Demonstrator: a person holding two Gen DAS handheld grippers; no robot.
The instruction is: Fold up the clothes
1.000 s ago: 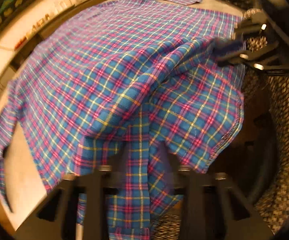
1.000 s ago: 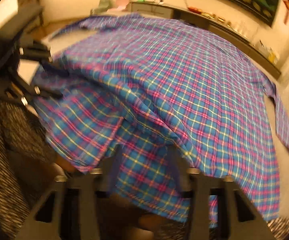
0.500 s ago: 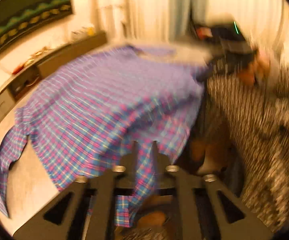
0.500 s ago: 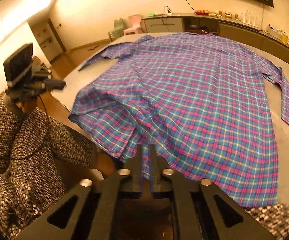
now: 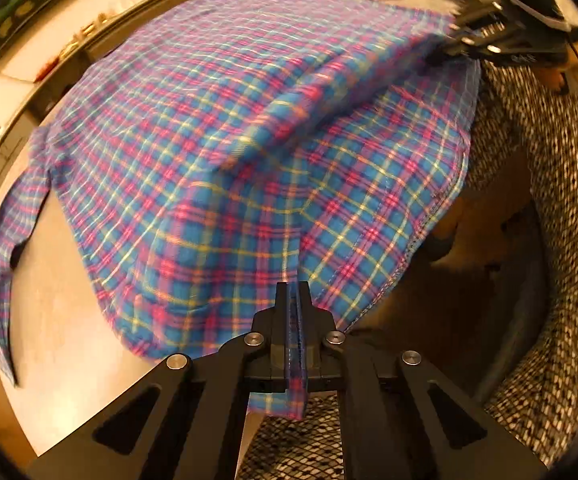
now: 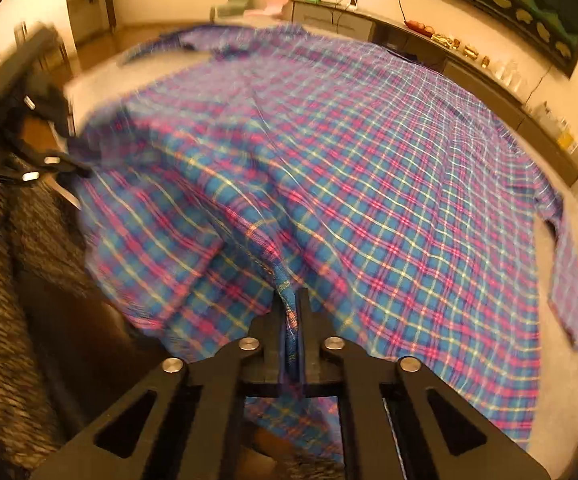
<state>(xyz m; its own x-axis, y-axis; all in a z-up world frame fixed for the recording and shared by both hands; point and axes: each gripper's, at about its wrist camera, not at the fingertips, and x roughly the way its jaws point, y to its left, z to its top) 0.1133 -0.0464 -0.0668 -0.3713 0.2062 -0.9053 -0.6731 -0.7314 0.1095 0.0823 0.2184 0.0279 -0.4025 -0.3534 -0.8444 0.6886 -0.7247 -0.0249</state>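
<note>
The blue cotton shirt with pink and yellow checks lies spread over the pale counter, one long sleeve flat far to the left of the left tool. The jaws of both tools have just been closing. Each now pinches the near hem, and the right tool lifts a ridge of cloth running toward the left tool.
</note>
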